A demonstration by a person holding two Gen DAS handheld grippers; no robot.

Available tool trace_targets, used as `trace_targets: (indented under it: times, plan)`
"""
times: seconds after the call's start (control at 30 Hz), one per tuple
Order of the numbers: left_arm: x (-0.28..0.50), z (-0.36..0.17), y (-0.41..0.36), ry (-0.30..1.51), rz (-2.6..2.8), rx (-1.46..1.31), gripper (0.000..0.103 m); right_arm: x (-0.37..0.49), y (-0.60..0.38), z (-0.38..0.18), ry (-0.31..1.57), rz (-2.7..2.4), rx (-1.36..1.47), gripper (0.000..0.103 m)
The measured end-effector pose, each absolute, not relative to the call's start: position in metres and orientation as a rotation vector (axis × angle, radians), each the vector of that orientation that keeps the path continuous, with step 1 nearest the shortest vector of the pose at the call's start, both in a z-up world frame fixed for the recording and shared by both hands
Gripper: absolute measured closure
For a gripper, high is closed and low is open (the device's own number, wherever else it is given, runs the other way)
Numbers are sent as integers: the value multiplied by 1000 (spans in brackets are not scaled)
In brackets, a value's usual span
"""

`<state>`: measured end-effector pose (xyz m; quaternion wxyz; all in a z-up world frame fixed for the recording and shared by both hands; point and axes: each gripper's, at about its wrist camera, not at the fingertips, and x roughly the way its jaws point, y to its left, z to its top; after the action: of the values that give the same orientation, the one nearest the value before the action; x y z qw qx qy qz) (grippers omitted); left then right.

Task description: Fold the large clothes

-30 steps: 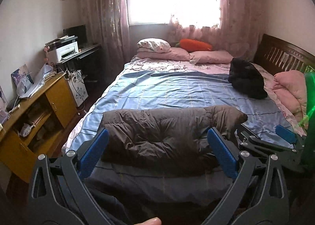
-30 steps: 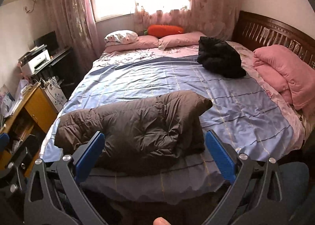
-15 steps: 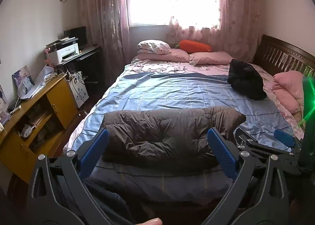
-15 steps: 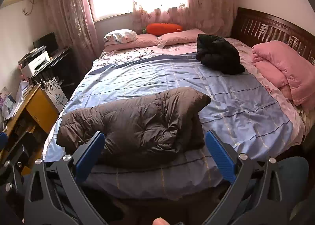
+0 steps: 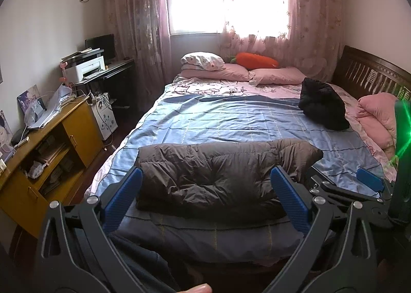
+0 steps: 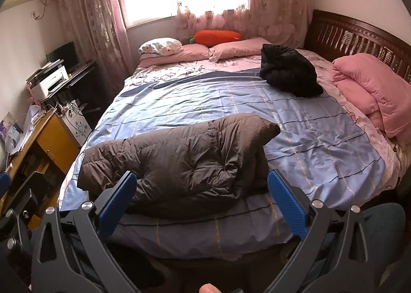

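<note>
A brown puffer jacket (image 5: 218, 175) lies folded in a long bundle across the near edge of the bed (image 5: 231, 118); it also shows in the right wrist view (image 6: 185, 159). My left gripper (image 5: 205, 195) is open and empty, held back from the bed's edge, with the jacket seen between its blue pads. My right gripper (image 6: 203, 195) is open and empty too, also short of the jacket. The right gripper shows at the right of the left wrist view (image 5: 359, 190).
A black jacket (image 6: 287, 72) lies bunched at the far right of the bed. A folded pink quilt (image 6: 372, 90) sits by the wooden headboard (image 6: 359, 36). Pillows (image 5: 231, 69) and an orange carrot cushion (image 5: 257, 60) lie under the window. A yellow cabinet (image 5: 46, 154) stands to the left.
Both grippers have drawn back and risen slightly from the bed, so the jacket looks a little smaller and farther. The jacket has not moved. Both grippers stay open.
</note>
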<state>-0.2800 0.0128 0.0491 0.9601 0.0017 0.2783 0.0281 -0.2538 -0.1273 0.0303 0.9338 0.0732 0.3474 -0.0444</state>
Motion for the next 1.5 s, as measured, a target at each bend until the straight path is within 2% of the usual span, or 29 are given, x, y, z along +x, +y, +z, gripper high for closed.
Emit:
trace_targets:
  times: [1.5]
  plan:
    - [-283, 52, 15, 556, 62, 19, 2, -256, -133, 34, 689, -117, 147, 1]
